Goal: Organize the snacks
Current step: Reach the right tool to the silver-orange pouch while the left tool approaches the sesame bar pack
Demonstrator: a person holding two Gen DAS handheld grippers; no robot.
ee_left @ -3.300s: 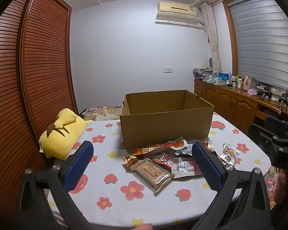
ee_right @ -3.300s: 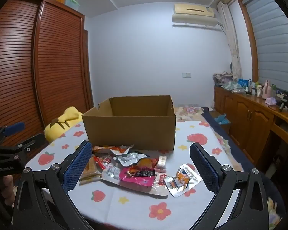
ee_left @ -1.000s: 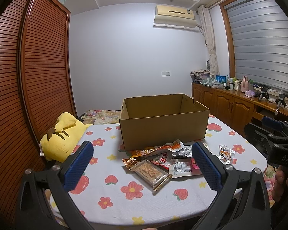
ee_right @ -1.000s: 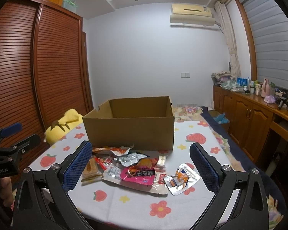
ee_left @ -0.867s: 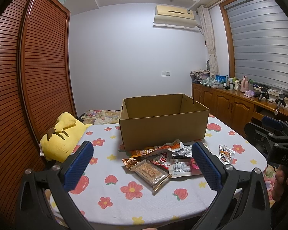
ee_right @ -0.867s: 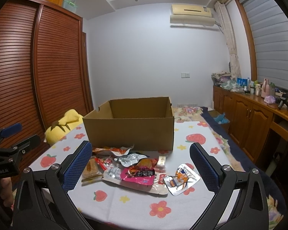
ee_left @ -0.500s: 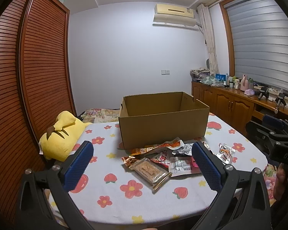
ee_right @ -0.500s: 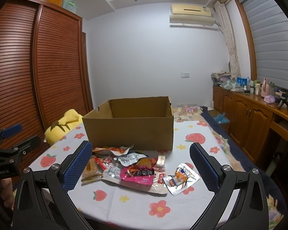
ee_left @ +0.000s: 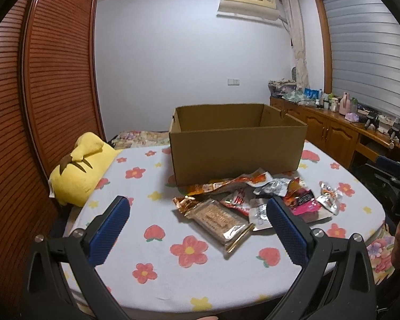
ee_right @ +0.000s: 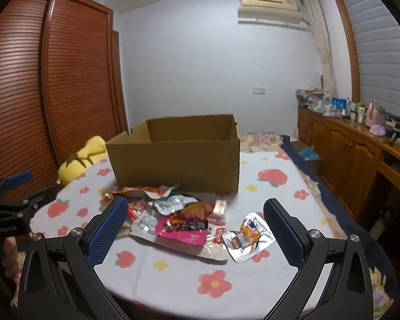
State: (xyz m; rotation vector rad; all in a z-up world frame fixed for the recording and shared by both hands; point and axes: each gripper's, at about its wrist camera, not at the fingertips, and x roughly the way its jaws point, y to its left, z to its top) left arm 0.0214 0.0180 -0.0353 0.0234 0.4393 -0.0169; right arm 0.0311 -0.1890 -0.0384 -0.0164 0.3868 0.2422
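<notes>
A round table under a white cloth printed with flowers and strawberries (ee_left: 157, 242) carries a big open-topped brown cardboard box (ee_left: 237, 148), standing upright toward the far side. Just in front of it lies a loose heap of snack packets (ee_left: 253, 202), all on the cloth and none in the box as far as the views show; its floor is hidden behind the near wall.

The left gripper (ee_left: 197, 214) hangs above the near edge of the table, its blue-padded fingers (ee_left: 108, 229) wide apart and holding nothing. Between them, on the cloth, sits a clear-wrapped rectangular biscuit bar with gold ends (ee_left: 218, 220), lying at a slant. Behind it a long orange foil packet (ee_left: 226, 184) rests against the foot of the box.

The right gripper (ee_right: 194, 214) is likewise spread open and empty, above the same heap from the other side. Below it lies a pink and black packet (ee_right: 184, 228) on top of a larger pale pouch (ee_right: 197, 248), with a small silver and orange sachet (ee_right: 249, 236) just beside them to the right. A crumpled silver wrapper (ee_right: 172, 202) sits nearer the box; this view is somewhat blurred, so the print cannot be read.

A yellow plush toy (ee_left: 80, 168) lies at the table's left edge, against the slatted wooden wardrobe doors (ee_left: 48, 101).
</notes>
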